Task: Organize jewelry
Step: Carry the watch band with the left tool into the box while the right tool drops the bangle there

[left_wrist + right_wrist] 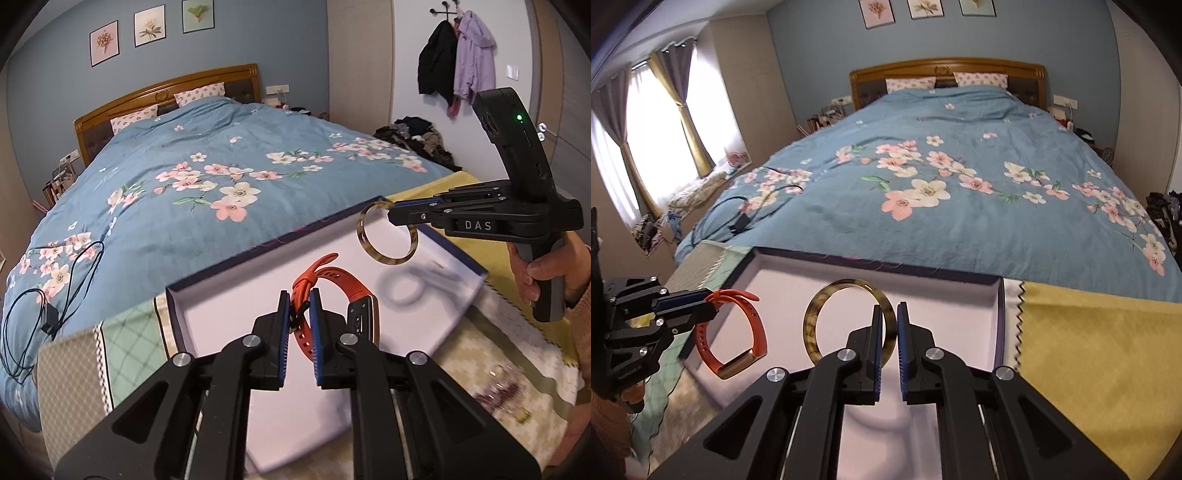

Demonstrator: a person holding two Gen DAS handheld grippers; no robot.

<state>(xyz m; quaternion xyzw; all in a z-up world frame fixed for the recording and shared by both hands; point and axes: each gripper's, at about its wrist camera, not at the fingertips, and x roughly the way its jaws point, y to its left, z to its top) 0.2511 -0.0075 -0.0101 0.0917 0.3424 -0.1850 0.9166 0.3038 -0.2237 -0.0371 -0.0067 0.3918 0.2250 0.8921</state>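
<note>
My left gripper point(300, 301) is shut on an orange wristband watch point(341, 280) and holds it above the open white-lined box point(229, 295). It also shows at the left of the right wrist view point(711, 301), with the orange watch point(753, 325) hanging from it. My right gripper point(889, 314) is shut on a tortoiseshell bangle point(812, 317) and holds it above the same box point(942, 306). In the left wrist view the right gripper point(391, 214) holds the bangle point(369, 240) over the box's far right part.
The box lies on the foot of a bed with a blue flowered quilt point(960, 184). A yellow cloth point(1100, 350) lies right of the box and a green patterned cloth point(129, 350) left of it. A black cable point(48, 306) lies on the quilt. Small blurred items point(498, 397) lie near the box.
</note>
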